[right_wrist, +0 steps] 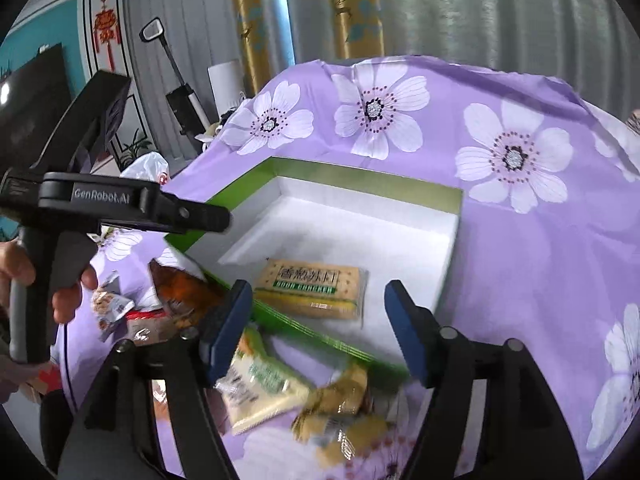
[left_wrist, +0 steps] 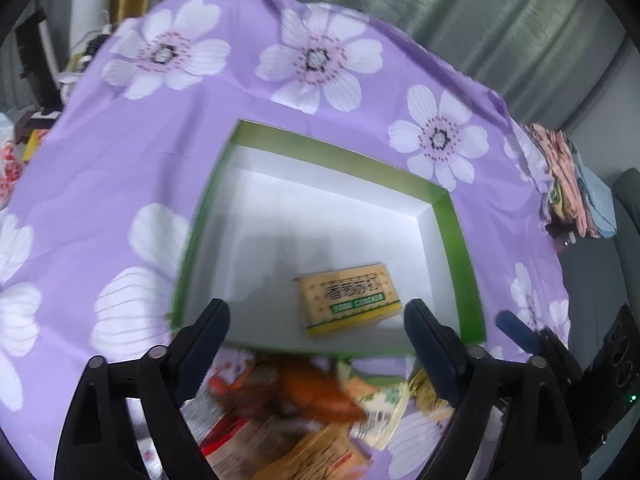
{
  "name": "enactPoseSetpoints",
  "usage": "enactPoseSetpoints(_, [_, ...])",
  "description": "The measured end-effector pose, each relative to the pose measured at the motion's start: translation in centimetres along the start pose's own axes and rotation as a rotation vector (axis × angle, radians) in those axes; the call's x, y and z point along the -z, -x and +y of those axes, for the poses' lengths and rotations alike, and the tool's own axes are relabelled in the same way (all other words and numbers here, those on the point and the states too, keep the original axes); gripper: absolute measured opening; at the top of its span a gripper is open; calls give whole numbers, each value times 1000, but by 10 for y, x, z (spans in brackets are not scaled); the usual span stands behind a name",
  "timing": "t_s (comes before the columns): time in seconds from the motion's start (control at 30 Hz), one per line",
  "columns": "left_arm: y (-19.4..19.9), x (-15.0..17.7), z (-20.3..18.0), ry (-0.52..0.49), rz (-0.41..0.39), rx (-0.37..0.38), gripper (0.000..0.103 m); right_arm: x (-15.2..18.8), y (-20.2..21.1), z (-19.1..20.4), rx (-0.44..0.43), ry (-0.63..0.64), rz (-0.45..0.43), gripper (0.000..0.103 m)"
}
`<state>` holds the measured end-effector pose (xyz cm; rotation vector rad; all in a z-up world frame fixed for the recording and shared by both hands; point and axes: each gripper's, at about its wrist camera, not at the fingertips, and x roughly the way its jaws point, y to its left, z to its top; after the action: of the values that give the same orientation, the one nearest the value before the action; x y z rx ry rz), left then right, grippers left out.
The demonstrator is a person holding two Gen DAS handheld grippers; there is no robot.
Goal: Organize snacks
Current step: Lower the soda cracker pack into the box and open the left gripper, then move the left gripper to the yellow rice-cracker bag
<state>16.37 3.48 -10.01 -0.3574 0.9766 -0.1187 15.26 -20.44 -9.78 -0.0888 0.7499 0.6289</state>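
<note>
The cracker packet [left_wrist: 347,299] lies flat, printed face up, on the white floor of the green-rimmed box [left_wrist: 460,240], close to the near wall. In my left wrist view its long axis runs from about 8 o'clock to 2 o'clock, the far right end tipped slightly upward; in my right wrist view the same cracker packet [right_wrist: 314,291] runs nearly 9 to 3, dipping a little toward 4 o'clock. Nothing else shows in the box [right_wrist: 360,196].

Outside the near wall, toward 6 o'clock, loose snacks lie in a heap on the purple flowered cloth [left_wrist: 120,184] covering the worktop: an orange-brown packet [left_wrist: 304,392], a pale green-and-white packet [right_wrist: 264,384] and some gold-wrapped pieces [right_wrist: 344,404]. They are blurred, so I cannot read them.

My left tool [left_wrist: 316,320] hangs over the near edge of the box with its jaws spread wide, holding nothing. My right tool [right_wrist: 318,312] is likewise spread apart and empty, its blue pads [right_wrist: 404,332] on either side of the near wall. In the right wrist view the left tool [right_wrist: 216,216] reaches in from 9 o'clock.
</note>
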Motion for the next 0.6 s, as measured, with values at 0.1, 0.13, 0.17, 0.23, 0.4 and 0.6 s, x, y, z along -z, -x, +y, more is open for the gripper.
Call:
enactPoseSetpoints(0.1, [20, 11, 5, -1, -31, -11, 93, 12, 18, 7, -5, -12, -8, 74])
enactPoseSetpoints(0.13, [27, 16, 6, -5, -36, -15, 93, 15, 20, 8, -6, -11, -7, 74])
enactPoseSetpoints(0.17, [34, 21, 6, -9, -46, -12, 93, 20, 26, 12, -4, -10, -8, 75])
enactPoseSetpoints(0.23, [45, 28, 6, -15, -55, -9, 93, 27, 31, 19, -11, -15, 0, 75])
enactPoseSetpoints(0.4, [66, 49, 4, -33, -75, -5, 93, 44, 40, 35, -35, -15, 12, 76])
enactPoseSetpoints(0.6, [72, 78, 5, -42, -57, -28, 93, 59, 43, 51, -67, -9, 40, 76])
